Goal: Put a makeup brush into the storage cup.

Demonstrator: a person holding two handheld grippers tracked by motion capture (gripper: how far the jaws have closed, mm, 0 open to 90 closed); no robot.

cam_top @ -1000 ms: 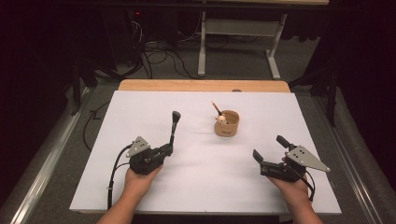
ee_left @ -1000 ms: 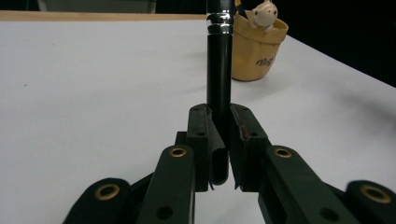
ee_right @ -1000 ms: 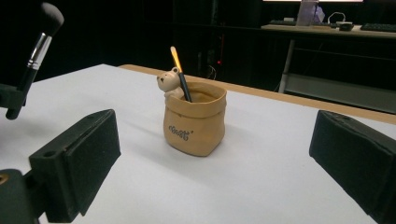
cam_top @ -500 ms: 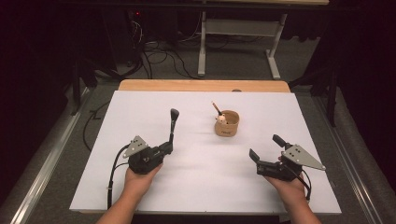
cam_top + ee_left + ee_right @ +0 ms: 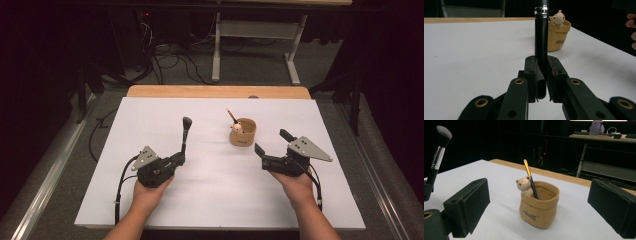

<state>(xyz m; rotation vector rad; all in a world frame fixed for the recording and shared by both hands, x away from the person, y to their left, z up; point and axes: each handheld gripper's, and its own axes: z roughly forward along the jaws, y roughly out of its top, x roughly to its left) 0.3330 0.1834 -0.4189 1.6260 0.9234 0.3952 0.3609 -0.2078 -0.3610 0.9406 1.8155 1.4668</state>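
Brushes: we count two, one in the pot, one makeup brush.
Left gripper: jaws clamp the makeup brush.
Right gripper: jaws wide apart, empty.

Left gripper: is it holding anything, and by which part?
Yes. The left gripper is shut on a black makeup brush, gripping the bottom end of its handle; the bristle head points away from the hand. The right gripper holds nothing.

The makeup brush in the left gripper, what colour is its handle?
Black, with a silver band below the bristles; the makeup brush shows best in the left gripper view.
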